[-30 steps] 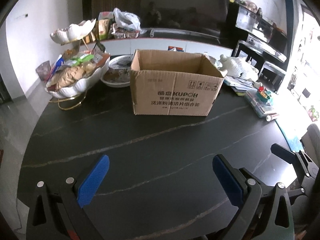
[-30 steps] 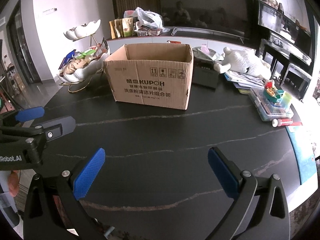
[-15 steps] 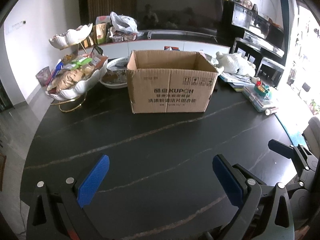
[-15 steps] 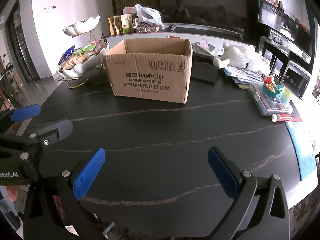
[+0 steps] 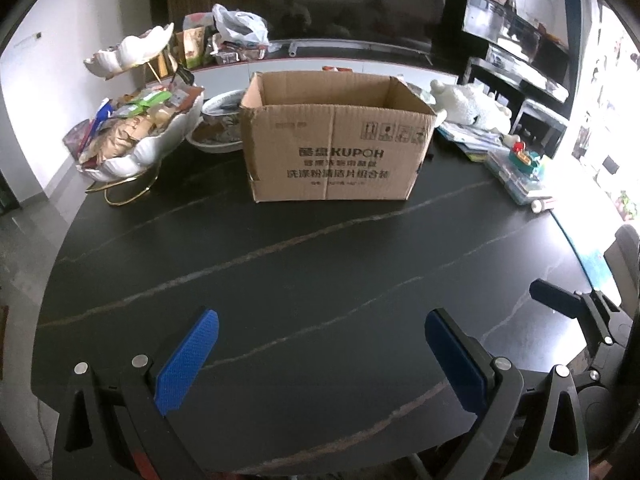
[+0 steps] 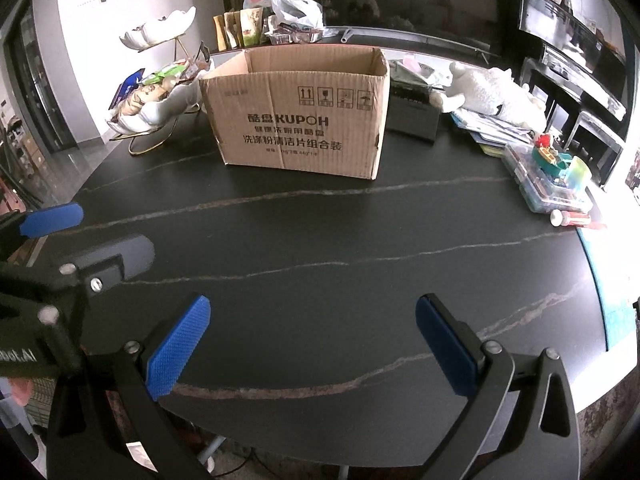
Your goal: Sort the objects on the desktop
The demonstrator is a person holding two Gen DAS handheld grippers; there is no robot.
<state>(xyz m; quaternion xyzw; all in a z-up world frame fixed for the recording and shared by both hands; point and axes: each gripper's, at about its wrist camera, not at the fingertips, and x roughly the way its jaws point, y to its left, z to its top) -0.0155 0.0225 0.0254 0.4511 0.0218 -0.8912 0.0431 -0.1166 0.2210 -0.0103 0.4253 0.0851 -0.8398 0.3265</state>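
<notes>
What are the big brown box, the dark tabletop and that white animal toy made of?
The box looks like matte corrugated cardboard: ribbed walls, printed text, raw edges. The tabletop seems polished stone or a stone-look slab, black with pale veins and a soft sheen. The white toy looks like fluffy plush fabric.

Daylight floods in from the right, blowing out that edge. The dark table (image 5: 320, 264) stays dim. Fisheye curvature bends the borders; focus is fairly sharp.

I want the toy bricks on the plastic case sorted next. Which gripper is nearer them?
Right. The right gripper sits on the toy bricks' side of the table; the left gripper hovers farther away. Both have open jaws.
</notes>
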